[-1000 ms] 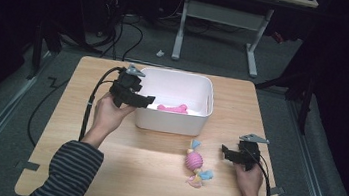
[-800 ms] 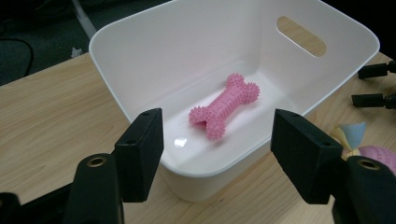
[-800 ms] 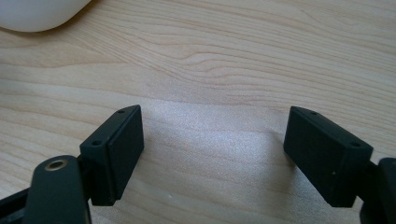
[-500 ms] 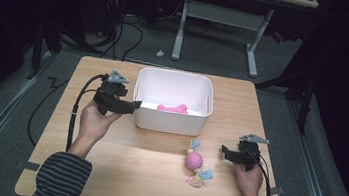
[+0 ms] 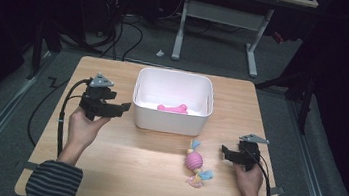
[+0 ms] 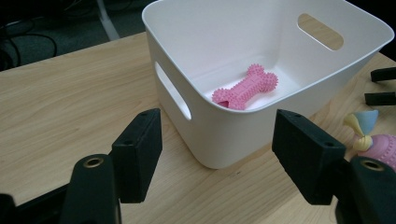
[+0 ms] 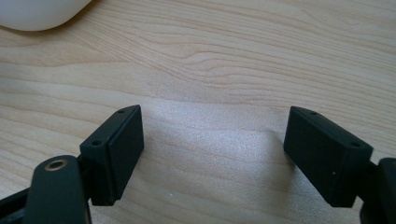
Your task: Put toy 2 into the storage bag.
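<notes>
Pale wood grain runs across the table (image 5: 153,176), and nearest the person's edge lies the pink ball toy (image 5: 195,163) with its blue and yellow tufts, loose on the boards and touched by nothing. Just to its right rests the right gripper (image 5: 225,152), low over the table, its jaws spread with only bare wood between them in the right gripper view. Farther in, on the other side, the left gripper (image 5: 125,107) is held beside the near left corner of the white bin (image 5: 169,122), jaws apart and empty (they frame that corner in the left gripper view without touching it). Inside the bin, on its floor towards the near wall, lies the pink bone toy (image 6: 245,87), already put away. Judging from this, the work is gathering toys into the bin, with one done and the ball toy left; the step in hand looks like the pause before the second pick. The next move would call for the right gripper to slide across to the ball toy, straddle its round middle rather than the soft tufts, close, lift above the rim and release inside.
</notes>
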{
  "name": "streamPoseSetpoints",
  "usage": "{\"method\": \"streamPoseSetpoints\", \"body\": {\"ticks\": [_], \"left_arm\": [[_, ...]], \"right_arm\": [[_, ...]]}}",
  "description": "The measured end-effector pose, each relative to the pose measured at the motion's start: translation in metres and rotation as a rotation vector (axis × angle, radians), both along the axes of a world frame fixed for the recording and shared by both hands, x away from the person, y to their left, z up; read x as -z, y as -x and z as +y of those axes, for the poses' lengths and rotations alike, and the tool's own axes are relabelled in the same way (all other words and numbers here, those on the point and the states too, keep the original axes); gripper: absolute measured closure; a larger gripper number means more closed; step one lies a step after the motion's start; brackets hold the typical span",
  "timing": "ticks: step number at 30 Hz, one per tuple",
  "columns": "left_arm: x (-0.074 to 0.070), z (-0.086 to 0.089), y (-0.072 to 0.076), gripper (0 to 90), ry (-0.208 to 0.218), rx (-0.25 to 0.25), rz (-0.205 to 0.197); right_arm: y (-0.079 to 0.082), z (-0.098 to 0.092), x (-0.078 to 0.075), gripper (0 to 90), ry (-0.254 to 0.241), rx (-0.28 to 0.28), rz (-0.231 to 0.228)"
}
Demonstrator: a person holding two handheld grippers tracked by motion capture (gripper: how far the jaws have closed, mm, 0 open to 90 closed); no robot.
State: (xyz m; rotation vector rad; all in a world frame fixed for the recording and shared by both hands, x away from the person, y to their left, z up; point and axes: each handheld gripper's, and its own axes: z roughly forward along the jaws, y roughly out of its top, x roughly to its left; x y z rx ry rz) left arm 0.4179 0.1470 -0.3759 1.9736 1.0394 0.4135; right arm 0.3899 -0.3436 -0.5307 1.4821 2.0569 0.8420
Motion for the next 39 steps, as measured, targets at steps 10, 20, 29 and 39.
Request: {"method": "streamPoseSetpoints", "body": {"ticks": [10,20,29,39], "left_arm": [[0.006,0.011,0.007,32.0,0.030,-0.006,-0.001],[0.015,0.022,0.012,31.8,0.046,-0.028,0.010],[0.027,0.029,0.015,31.7,0.043,-0.049,0.028],[0.042,0.035,0.016,31.3,0.050,-0.073,0.055]], "right_arm": [[0.000,0.000,0.000,20.2,-0.001,0.001,0.002],[0.000,0.000,0.000,20.3,-0.001,0.001,0.002],[0.000,0.000,0.000,20.3,-0.002,0.001,0.002],[0.000,0.000,0.000,20.2,-0.001,0.001,0.002]]}}
